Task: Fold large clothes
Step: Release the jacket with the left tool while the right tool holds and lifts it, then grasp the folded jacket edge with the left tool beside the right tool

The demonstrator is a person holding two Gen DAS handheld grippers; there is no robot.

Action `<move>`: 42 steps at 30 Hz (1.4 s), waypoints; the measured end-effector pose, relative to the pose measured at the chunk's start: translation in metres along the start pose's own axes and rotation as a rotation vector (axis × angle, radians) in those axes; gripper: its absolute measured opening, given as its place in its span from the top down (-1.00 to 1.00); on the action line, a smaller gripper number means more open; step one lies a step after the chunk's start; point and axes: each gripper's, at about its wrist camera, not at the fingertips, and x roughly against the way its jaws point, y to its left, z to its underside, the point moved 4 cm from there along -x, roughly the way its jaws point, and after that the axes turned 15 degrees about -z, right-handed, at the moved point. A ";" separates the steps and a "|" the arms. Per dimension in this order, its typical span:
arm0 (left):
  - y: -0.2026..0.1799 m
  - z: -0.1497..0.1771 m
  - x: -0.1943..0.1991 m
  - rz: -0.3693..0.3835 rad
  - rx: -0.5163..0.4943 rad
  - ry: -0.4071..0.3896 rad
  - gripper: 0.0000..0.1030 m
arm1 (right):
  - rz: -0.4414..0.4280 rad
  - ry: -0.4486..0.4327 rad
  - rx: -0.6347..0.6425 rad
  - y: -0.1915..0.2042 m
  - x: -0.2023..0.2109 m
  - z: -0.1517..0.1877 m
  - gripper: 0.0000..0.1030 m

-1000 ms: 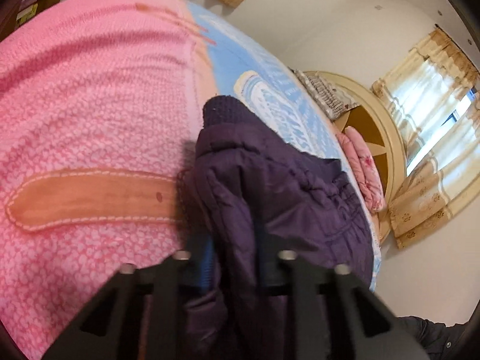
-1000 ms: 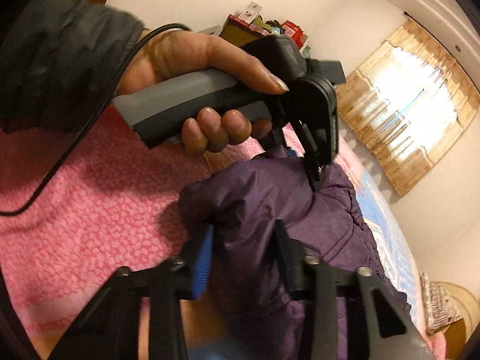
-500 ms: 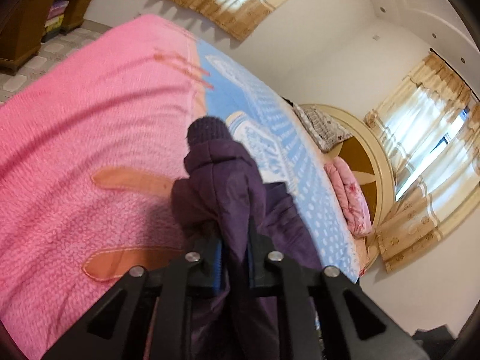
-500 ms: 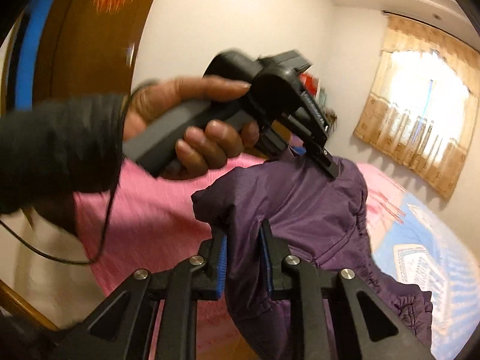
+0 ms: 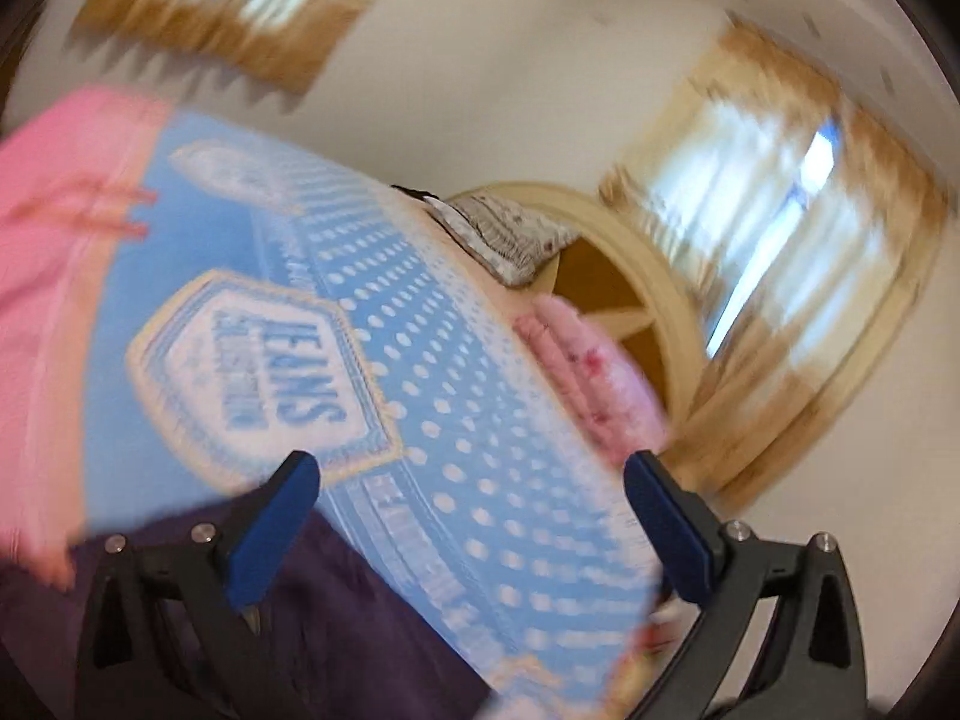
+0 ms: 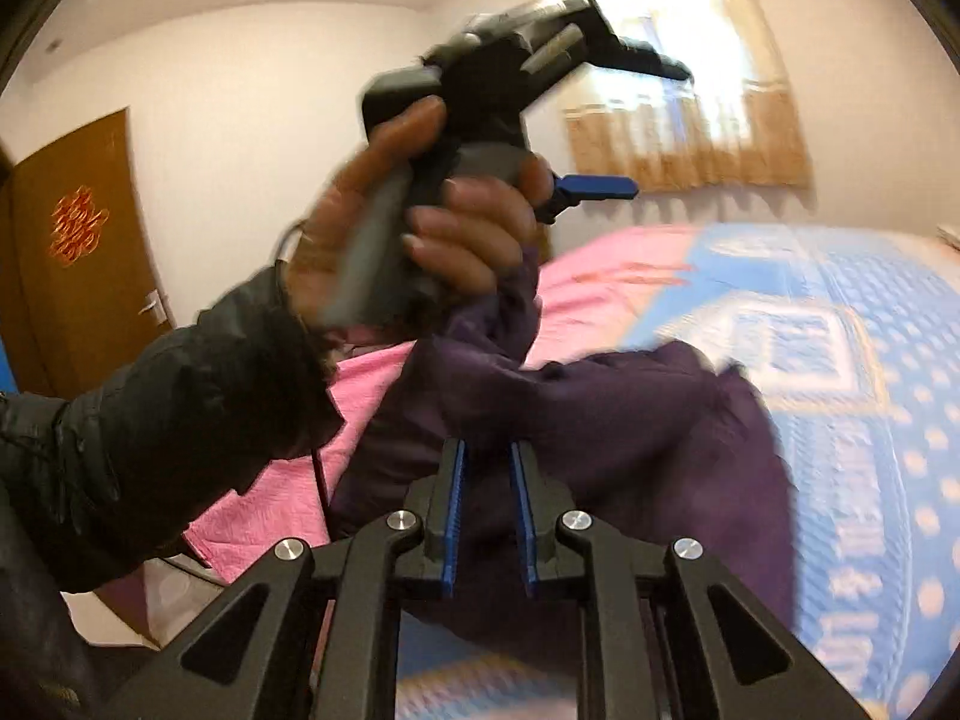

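Nearest you, your right gripper [image 6: 487, 468] is clenched on a fold of the purple jacket [image 6: 630, 420], the blue pads pressing the cloth from both sides. The jacket hangs from that pinch and spreads right across the bed, its far edge lying on the blue part of the bedspread [image 6: 870, 396]. Just beyond, your left hand [image 6: 432, 234] holds the other tool up above the jacket, and one sleeve rises to touch the underside of that hand — whether it is caught there you cannot tell from the blur.

In the left wrist view, your left gripper [image 5: 471, 495] is released, fingers spread wide with nothing between them. The jacket [image 5: 336, 624] shows only at the lower left, below the left finger.

Past it the blue bedspread [image 5: 456, 420] runs out flat to its far edge, pink to the left. At the headboard [image 5: 654, 276] sit a patterned pillow [image 5: 510, 234] and a folded pink quilt [image 5: 594, 378]; curtained windows [image 5: 798, 198] stand behind. In the right wrist view, a brown door [image 6: 78, 258] is at far left.
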 end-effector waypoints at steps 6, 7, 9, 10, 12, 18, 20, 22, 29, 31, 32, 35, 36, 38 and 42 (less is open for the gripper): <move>0.026 0.063 -0.093 0.058 0.047 0.183 -0.89 | -0.058 -0.111 -0.325 -0.078 0.057 0.016 -0.62; 0.033 0.067 -0.095 0.096 0.087 0.190 -0.88 | -0.082 -0.143 -0.363 -0.086 0.060 0.015 -0.64; 0.035 0.060 -0.077 0.175 0.119 0.130 -0.88 | -0.100 -0.129 -0.406 -0.100 0.050 0.008 -0.62; 0.036 0.052 -0.060 0.229 0.132 0.074 -0.89 | -0.104 -0.122 -0.410 -0.113 0.046 -0.007 -0.61; 0.040 0.039 -0.032 0.303 0.137 -0.031 -0.89 | -0.139 -0.114 -0.393 -0.121 0.034 -0.022 -0.60; 0.064 0.028 -0.018 0.368 0.238 -0.141 -0.92 | -0.204 0.015 -0.212 -0.075 -0.001 -0.038 -0.07; 0.069 0.025 -0.027 0.368 0.271 -0.137 -0.92 | -0.233 0.079 -0.167 -0.055 -0.018 -0.035 0.23; 0.071 0.025 -0.026 0.370 0.283 -0.135 -0.92 | -0.200 0.160 -0.162 -0.057 -0.037 -0.026 0.79; 0.090 0.024 0.036 0.090 0.186 -0.150 -1.00 | -0.127 0.227 -0.237 -0.073 -0.046 -0.008 0.84; 0.104 0.038 0.067 -0.087 0.106 -0.204 -1.00 | -0.127 0.238 -0.229 -0.071 -0.047 -0.007 0.84; 0.114 0.050 0.083 -0.202 0.065 -0.219 -1.00 | -0.129 0.243 -0.227 -0.071 -0.047 -0.006 0.84; 0.148 0.091 0.113 -0.357 0.034 -0.241 -1.00 | -0.148 0.242 -0.242 -0.078 -0.051 -0.005 0.84; 0.158 0.104 0.120 -0.368 0.053 -0.248 -1.00 | -0.152 0.238 -0.240 -0.080 -0.047 -0.002 0.84; 0.184 0.130 0.128 -0.307 0.175 -0.285 -1.00 | -0.155 0.244 -0.238 -0.083 -0.051 -0.003 0.83; 0.236 0.165 0.087 -0.155 0.492 -0.258 -1.00 | -0.158 0.256 -0.255 -0.086 -0.056 -0.014 0.81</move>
